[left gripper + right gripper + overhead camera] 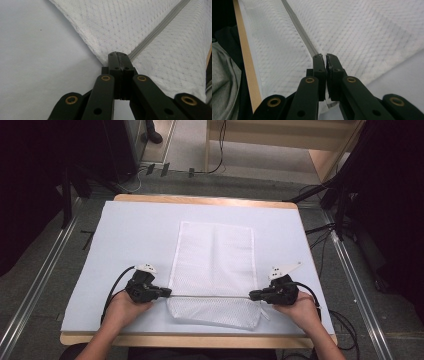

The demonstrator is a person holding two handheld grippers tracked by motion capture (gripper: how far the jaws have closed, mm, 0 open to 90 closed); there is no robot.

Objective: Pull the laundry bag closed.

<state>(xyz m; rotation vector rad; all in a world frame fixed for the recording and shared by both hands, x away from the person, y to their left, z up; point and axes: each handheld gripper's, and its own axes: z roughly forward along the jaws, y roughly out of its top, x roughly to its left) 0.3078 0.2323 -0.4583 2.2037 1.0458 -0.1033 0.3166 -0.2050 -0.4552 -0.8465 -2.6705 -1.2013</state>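
Grey floor (45, 270) with metal rails (357, 285), black cables (220, 150) — wooden table (200, 199), dim surroundings

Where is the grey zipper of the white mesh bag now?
In the high view, the grey zipper runs across the white mesh bag near the table's front edge, between both tools.

One white mesh bag (212, 270), two hand-held grippers: left hand-held gripper (169, 293), right hand-held gripper (251, 295).
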